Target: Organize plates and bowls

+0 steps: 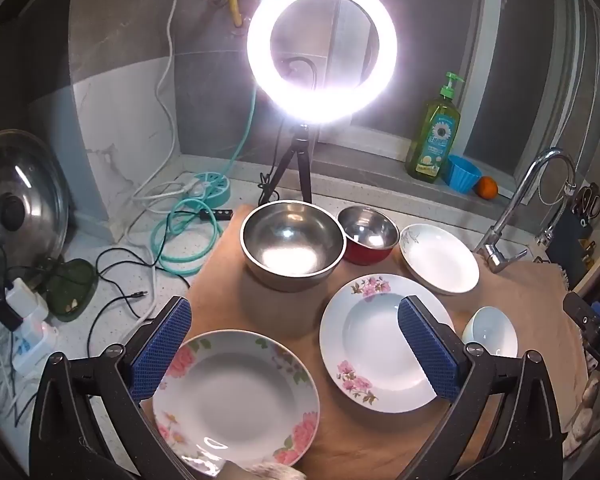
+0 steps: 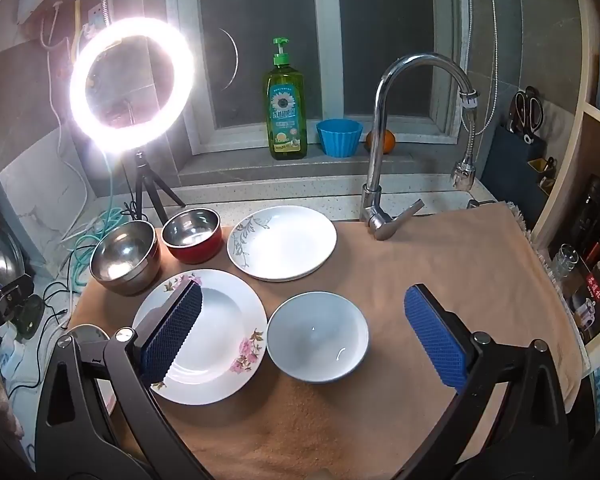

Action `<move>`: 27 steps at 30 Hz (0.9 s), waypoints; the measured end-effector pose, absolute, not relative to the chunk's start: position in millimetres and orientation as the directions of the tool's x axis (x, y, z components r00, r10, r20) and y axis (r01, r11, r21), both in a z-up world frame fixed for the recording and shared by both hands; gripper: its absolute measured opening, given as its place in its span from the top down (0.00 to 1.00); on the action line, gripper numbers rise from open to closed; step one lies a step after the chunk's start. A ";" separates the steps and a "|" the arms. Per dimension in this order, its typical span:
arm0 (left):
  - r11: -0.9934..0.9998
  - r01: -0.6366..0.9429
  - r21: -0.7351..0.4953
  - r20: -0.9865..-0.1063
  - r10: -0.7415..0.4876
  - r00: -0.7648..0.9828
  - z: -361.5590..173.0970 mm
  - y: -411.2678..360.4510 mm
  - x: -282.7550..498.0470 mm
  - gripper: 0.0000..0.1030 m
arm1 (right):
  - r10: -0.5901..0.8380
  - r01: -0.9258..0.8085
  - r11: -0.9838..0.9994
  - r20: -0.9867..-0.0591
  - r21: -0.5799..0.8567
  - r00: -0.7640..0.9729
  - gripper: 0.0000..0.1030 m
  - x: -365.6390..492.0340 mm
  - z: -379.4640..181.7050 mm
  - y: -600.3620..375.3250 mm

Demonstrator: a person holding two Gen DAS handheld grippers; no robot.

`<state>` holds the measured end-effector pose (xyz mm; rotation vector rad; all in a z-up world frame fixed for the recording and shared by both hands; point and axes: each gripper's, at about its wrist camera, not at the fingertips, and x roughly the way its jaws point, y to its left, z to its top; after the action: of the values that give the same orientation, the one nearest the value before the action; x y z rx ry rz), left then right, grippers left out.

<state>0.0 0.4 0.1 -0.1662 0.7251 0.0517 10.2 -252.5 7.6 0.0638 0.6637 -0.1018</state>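
Six dishes lie apart on a tan cloth (image 2: 440,264) over the counter, none stacked yet.

The steel bowl (image 1: 293,240), far left on the cloth, is the bulkiest: stiff, hard to break, probably light, with a polished wall that looks slippery. Its rim is the place to pinch.

The pink-flowered plate (image 1: 236,404) sits nearest on the left, and the second flowered plate (image 2: 200,336) lies just right of it, mid-cloth. The leaf-patterned plate (image 2: 282,242) is farther off, near the tap (image 2: 384,168). All three look like glazed ceramic: rigid, fairly heavy, slick and chip-prone. Each lies flat, so only the raised rim offers a hold, taken at the edge nearest the tool.

The white bowl (image 2: 318,342) lies near, right of the second flowered plate; it is likewise breakable and is best gripped across its wall.

The red bowl (image 1: 367,234), smallest, stands just beside the steel bowl and would nest inside it.

The left tool (image 1: 296,352) hangs over the near plates, jaws spread fully, holding nothing. The right tool (image 2: 304,336) hovers above the white bowl, equally wide and empty.
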 end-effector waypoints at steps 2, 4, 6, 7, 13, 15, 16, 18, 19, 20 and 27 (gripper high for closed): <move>0.987 -0.100 -0.129 -0.662 -0.010 0.750 0.8 0.7 -0.1 0.01 | -0.075 0.118 0.993 -0.618 0.029 0.782 0.00 10.1 7.7 -253.4; 0.987 -0.095 -0.127 -0.661 -0.013 0.750 1.4 1.8 0.3 0.01 | -0.082 0.116 0.993 -0.615 0.015 0.784 0.00 9.7 7.9 -252.4; 0.988 -0.092 -0.124 -0.661 -0.013 0.751 1.9 3.5 0.9 0.01 | -0.086 0.117 0.993 -0.614 0.010 0.784 0.00 10.0 8.4 -251.7; 0.988 -0.090 -0.123 -0.661 -0.014 0.751 2.1 4.8 1.4 0.01 | -0.085 0.117 0.993 -0.616 0.011 0.783 0.00 10.2 8.4 -251.8; 0.989 -0.099 -0.110 -0.651 0.004 0.759 1.0 -2.6 1.8 0.01 | -0.081 0.115 0.993 -0.618 0.015 0.782 0.00 9.2 10.3 -250.1; 0.989 -0.096 -0.110 -0.650 0.002 0.760 6.7 -0.6 2.4 0.01 | -0.081 0.116 0.993 -0.616 0.016 0.783 0.00 9.1 10.3 -250.4; 0.989 -0.096 -0.110 -0.650 0.002 0.760 7.2 -0.9 2.6 0.01 | -0.082 0.116 0.993 -0.617 0.015 0.783 0.00 9.9 9.9 -250.3; 0.990 -0.094 -0.109 -0.649 0.001 0.761 8.1 -1.3 2.9 0.01 | -0.083 0.117 0.993 -0.616 0.015 0.783 0.00 11.5 9.8 -250.4; 0.990 -0.094 -0.108 -0.650 0.001 0.760 8.2 -1.6 3.1 0.01 | -0.082 0.115 0.993 -0.616 0.015 0.783 0.00 10.5 10.3 -251.4; 0.990 -0.094 -0.107 -0.650 0.002 0.760 8.9 -3.4 3.5 0.01 | -0.082 0.116 0.993 -0.616 0.015 0.783 0.00 10.6 10.2 -251.5; 0.990 -0.092 -0.108 -0.647 0.001 0.763 9.4 -4.1 3.5 0.01 | -0.081 0.115 0.993 -0.616 0.016 0.783 0.00 10.9 11.6 -252.6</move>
<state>3.5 -4.1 9.4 -0.1359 0.7023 0.0507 10.9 -252.6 11.6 0.0537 0.6624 -0.1057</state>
